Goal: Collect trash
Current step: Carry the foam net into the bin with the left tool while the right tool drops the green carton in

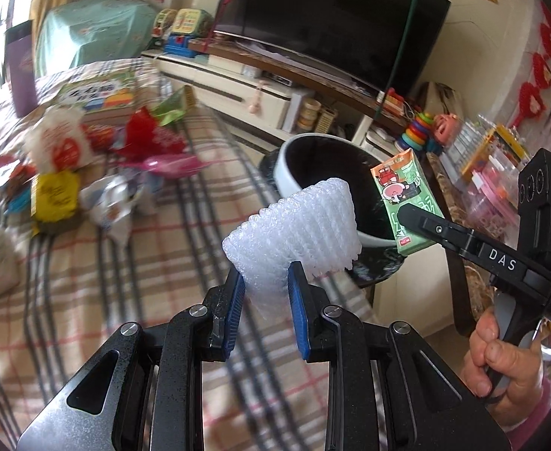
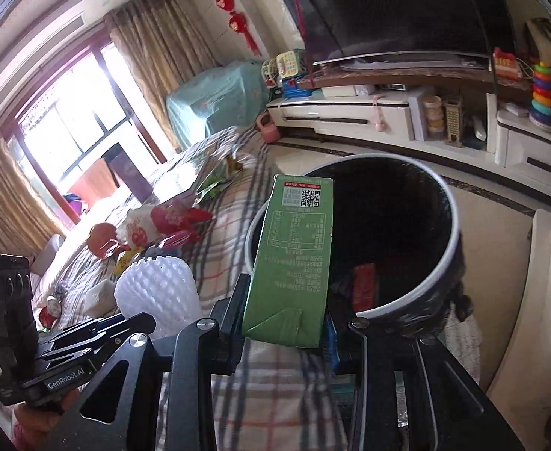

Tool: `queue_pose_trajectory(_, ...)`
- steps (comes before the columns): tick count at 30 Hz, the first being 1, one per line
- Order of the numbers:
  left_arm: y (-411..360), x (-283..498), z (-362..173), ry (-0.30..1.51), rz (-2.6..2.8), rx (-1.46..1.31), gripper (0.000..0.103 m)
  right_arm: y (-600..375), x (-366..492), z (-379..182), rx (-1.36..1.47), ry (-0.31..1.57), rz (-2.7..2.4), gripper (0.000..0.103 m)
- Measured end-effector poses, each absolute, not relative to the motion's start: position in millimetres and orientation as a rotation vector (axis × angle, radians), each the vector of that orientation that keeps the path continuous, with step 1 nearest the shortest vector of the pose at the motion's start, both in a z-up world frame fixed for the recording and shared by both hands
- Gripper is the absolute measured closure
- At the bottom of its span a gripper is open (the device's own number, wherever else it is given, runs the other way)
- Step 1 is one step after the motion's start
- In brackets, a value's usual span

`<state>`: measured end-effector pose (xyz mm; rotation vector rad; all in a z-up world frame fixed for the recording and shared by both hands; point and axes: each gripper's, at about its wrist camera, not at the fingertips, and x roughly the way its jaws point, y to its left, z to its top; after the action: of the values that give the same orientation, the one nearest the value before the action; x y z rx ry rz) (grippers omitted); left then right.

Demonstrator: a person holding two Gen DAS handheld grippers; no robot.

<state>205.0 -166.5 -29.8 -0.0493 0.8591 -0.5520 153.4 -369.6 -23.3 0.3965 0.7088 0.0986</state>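
Two pieces of trash in transit. White foam fruit-net sleeve (image 1: pixel 294 225) pinched at its lower end between the blue-padded jaws of the left gripper (image 1: pixel 267 293), upper part flaring free above the pads, poised over the right-hand edge of the plaid-covered bed (image 1: pixel 132 285) and just short of the bin. Flattened green drink carton (image 2: pixel 294 259) clamped near its folded bottom by the jaws of the right gripper (image 2: pixel 286 334), standing upright with the printed back toward the camera, its top overlapping the near rim of the round white-rimmed, black-lined trash bin (image 2: pixel 452 225).

Foam sleeve: likely almost weightless, springy, crushable without harm; a grip low on the body as here looks adequate, though the material could slip free if the squeeze eases. Carton: probably light and empty, stiff along its creases, smooth-coated and a little slippery; best held across the flat faces near a fold, as now.

More wrappers (image 1: pixel 155 139) scattered toward the far-left part of the bed, yet to be gathered.
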Motion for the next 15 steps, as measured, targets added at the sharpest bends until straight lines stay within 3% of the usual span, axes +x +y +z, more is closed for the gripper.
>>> queue_pose_trajectory(15, -223.3, 229.0, -17.1, 0.847, -0.602, 0.029, 0.081, -403.6, 167.9, -24.5, 0.388, 0.712, 0.069, 0.07)
